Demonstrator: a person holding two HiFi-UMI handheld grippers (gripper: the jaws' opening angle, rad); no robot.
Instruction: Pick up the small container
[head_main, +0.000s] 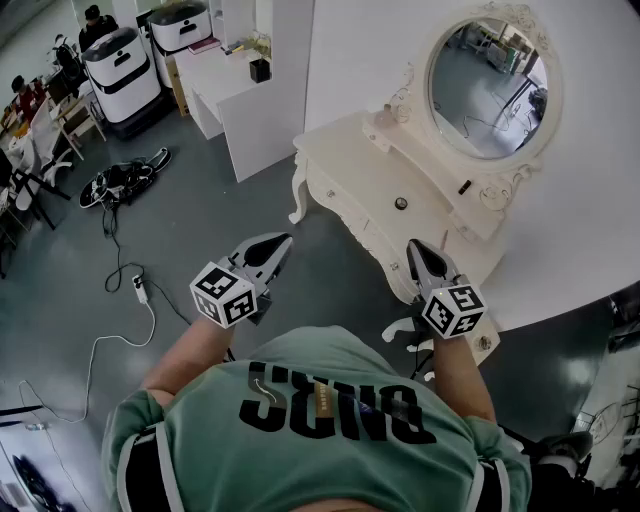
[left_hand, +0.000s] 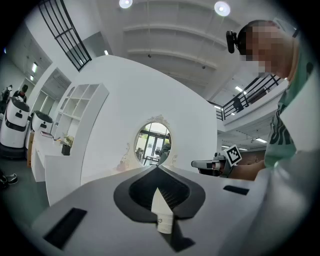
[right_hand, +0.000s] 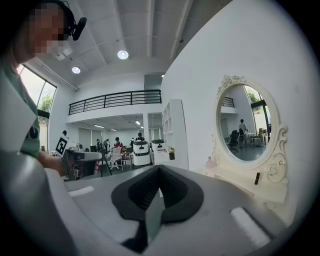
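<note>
before the white desk (head_main: 348, 182), left gripper (head_main: 281, 241) and right gripper (head_main: 414, 248) are both clenched on nothing and held level short of it, likely awaiting approach; the small container (head_main: 401, 203), apparently the round dark item, sits mid-desk.

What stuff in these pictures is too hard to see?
- Head view: the round thing on the table is too small to name.
- Head view: the dark thing by the mirror is too small too.
- Head view: the table's near corner hides behind the right gripper.
- Right gripper view: the gripper's own body covers the table's near part.
</note>
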